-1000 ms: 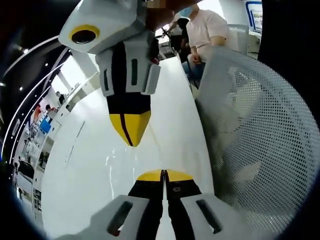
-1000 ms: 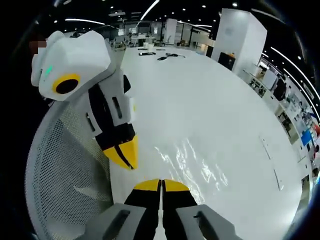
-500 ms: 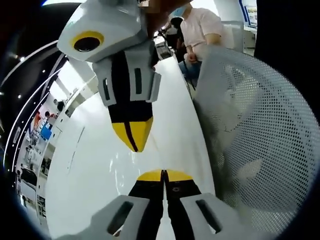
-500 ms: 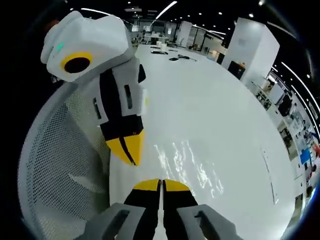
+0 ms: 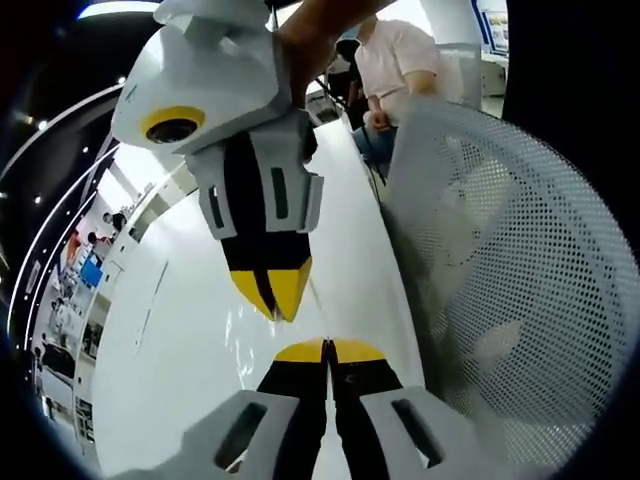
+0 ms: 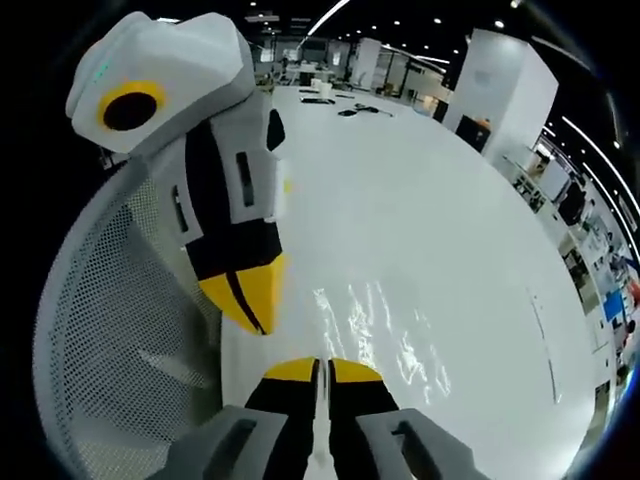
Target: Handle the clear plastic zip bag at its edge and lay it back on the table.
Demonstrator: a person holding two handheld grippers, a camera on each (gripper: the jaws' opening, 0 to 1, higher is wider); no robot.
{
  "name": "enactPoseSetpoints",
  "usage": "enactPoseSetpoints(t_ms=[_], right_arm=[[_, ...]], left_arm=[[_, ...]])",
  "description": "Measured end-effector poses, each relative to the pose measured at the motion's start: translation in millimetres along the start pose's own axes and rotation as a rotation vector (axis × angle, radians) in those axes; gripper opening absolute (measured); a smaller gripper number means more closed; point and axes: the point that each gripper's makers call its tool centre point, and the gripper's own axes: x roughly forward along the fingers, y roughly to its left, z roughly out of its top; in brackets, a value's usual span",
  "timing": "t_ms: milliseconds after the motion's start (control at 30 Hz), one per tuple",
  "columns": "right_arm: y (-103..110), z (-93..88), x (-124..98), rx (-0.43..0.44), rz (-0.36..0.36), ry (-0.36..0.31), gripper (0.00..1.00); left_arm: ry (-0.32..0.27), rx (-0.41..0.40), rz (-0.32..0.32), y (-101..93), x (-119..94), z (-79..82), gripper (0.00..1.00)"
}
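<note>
The clear zip bag (image 6: 385, 335) shows as glints on the white table (image 6: 440, 200), just ahead and right of my right gripper (image 6: 320, 368). That gripper's jaws are shut, with a pale sliver of the bag's near edge between them. In the left gripper view the bag (image 5: 238, 335) glints left of my left gripper (image 5: 327, 350), whose jaws are shut with nothing seen between them. The right gripper (image 5: 276, 298) hangs tips-down close above the left one. In the right gripper view the left gripper (image 6: 247, 303) hovers shut, beside the bag's left edge.
A white mesh chair back (image 5: 510, 260) stands tight against the table's edge, also seen in the right gripper view (image 6: 110, 340). A seated person (image 5: 400, 60) is at the table's far end. Small dark items (image 6: 340, 105) lie far across the table.
The two grippers have drawn closer together, each looming larger and lower in the other's view. Both stay shut, and the bag's glints have barely shifted.
</note>
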Motion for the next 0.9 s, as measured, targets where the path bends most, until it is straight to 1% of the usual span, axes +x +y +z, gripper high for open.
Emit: enactPoseSetpoints(t_ms=[167, 200, 367, 400, 467, 567, 700, 767, 833, 900], right_arm=[[-8.4, 6.6, -2.5, -0.031, -0.048, -0.014, 0.0], [-10.8, 10.7, -4.2, -0.039, -0.065, -0.022, 0.0], [-17.7, 20.0, -9.1, -0.076, -0.113, -0.039, 0.0], [-21.1, 22.6, -11.1, -0.08, -0.131, -0.048, 0.0], [-24.4, 25.3, -13.4, -0.079, -0.149, -0.06, 0.0], [-30.6, 31.7, -18.7, -0.059, -0.188, -0.096, 0.0], [-37.2, 36.5, -24.9, -0.065, -0.241, -0.131, 0.0], [-36.3, 38.2, -26.3, -0.068, -0.246, -0.139, 0.0], [-34.2, 37.8, -25.5, -0.038, -0.237, -0.141, 0.0], [-34.8, 37.6, -26.1, -0.057, -0.249, -0.141, 0.0]], left_arm=[[0.009, -0.026, 0.0, 2.9, -1.1, -4.6, 0.0], [0.011, -0.028, 0.002, 4.2, -1.3, -5.7, 0.0], [0.021, -0.045, 0.019, 12.2, -2.9, -7.2, 0.0], [0.022, -0.048, 0.028, 15.9, -3.4, -8.0, 0.0], [0.023, -0.052, 0.036, 19.4, -3.8, -8.9, 0.0], [0.028, -0.056, 0.045, 23.4, -4.6, -9.1, 0.0], [0.032, -0.063, 0.057, 26.6, -6.5, -8.8, 0.0], [0.034, -0.061, 0.058, 27.1, -6.7, -9.1, 0.0], [0.035, -0.062, 0.059, 27.5, -6.4, -9.6, 0.0], [0.04, -0.063, 0.058, 26.6, -5.8, -10.9, 0.0]])
